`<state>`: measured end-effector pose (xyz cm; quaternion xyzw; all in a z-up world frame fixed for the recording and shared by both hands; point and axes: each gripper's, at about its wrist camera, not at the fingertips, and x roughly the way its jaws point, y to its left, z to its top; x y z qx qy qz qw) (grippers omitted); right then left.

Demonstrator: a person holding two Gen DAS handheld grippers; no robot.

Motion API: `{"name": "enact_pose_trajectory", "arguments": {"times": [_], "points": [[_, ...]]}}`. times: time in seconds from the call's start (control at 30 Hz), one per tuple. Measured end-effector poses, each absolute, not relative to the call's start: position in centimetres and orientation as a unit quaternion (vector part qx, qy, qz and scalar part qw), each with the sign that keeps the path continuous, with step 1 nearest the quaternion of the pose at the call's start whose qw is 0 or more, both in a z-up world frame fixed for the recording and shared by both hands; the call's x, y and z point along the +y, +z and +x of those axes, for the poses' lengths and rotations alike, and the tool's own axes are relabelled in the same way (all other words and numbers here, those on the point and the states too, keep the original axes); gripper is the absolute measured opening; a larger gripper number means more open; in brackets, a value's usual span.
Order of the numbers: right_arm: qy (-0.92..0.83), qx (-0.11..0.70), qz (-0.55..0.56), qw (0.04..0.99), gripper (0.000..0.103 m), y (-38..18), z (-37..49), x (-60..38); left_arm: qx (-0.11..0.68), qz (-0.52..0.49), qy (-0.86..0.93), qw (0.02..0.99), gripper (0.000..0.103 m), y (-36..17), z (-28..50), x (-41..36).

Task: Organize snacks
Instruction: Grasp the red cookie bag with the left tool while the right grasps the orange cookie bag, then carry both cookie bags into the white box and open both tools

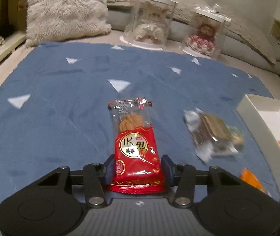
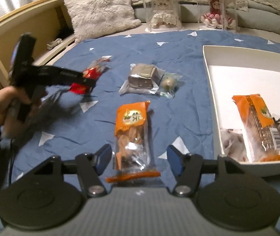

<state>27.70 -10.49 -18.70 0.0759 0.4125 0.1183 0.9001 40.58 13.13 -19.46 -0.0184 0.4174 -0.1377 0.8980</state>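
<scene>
My left gripper (image 1: 137,166) is shut on a red snack packet (image 1: 137,149) and holds it above the blue cloth (image 1: 61,118); it also shows, blurred, in the right wrist view (image 2: 84,78). My right gripper (image 2: 139,158) is open, its fingers on either side of an orange snack packet (image 2: 133,135) that lies on the cloth. A brown wrapped snack (image 2: 142,76) and a small green one (image 2: 169,83) lie further back. A white tray (image 2: 238,59) at the right holds an orange packet (image 2: 257,125) and other snacks.
A fluffy white pillow (image 2: 100,7) and two clear boxes with dolls (image 2: 162,9) (image 2: 215,7) stand at the far edge of the cloth. A wooden shelf (image 2: 22,23) runs along the left. The person's hand (image 2: 8,106) holds the left gripper.
</scene>
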Motion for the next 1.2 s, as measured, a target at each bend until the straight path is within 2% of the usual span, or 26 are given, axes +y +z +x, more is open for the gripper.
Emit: {"name": "enact_pose_trajectory", "arguments": {"times": [0.2, 0.3, 0.33, 0.57, 0.7, 0.8, 1.0, 1.2], "points": [[0.111, 0.411, 0.059, 0.903, 0.07, -18.6, 29.1, -8.9, 0.456, 0.002, -0.122, 0.882, 0.052, -19.1, 36.8, 11.3], [0.104, 0.424, 0.046, 0.899, 0.07, -18.8, 29.8, -7.9, 0.458, 0.005, -0.125, 0.88, 0.066, -18.9, 36.7, 10.4], [0.103, 0.428, 0.043, 0.897, 0.07, -18.8, 30.0, -7.6, 0.457, -0.005, -0.124, 0.881, 0.067, -18.9, 36.9, 10.3], [0.097, 0.433, 0.013, 0.896, 0.061, -19.3, 30.4, -6.8, 0.444, -0.029, -0.082, 0.892, 0.067, -19.2, 39.5, 9.5], [0.095, 0.437, 0.002, 0.895, 0.05, -19.9, 30.7, -7.1, 0.443, 0.003, -0.073, 0.894, 0.062, -19.8, 40.0, 8.8], [0.098, 0.439, 0.009, 0.893, 0.049, -20.1, 30.8, -7.4, 0.434, 0.026, -0.064, 0.898, 0.044, -19.8, 39.7, 8.6], [0.106, 0.425, 0.008, 0.899, 0.038, -19.9, 30.2, -7.6, 0.425, 0.024, -0.066, 0.903, 0.041, -19.6, 38.8, 8.9], [0.12, 0.411, 0.029, 0.903, 0.037, -18.5, 29.5, -8.4, 0.431, 0.007, -0.058, 0.9, 0.04, -17.6, 37.2, 8.8]]}}
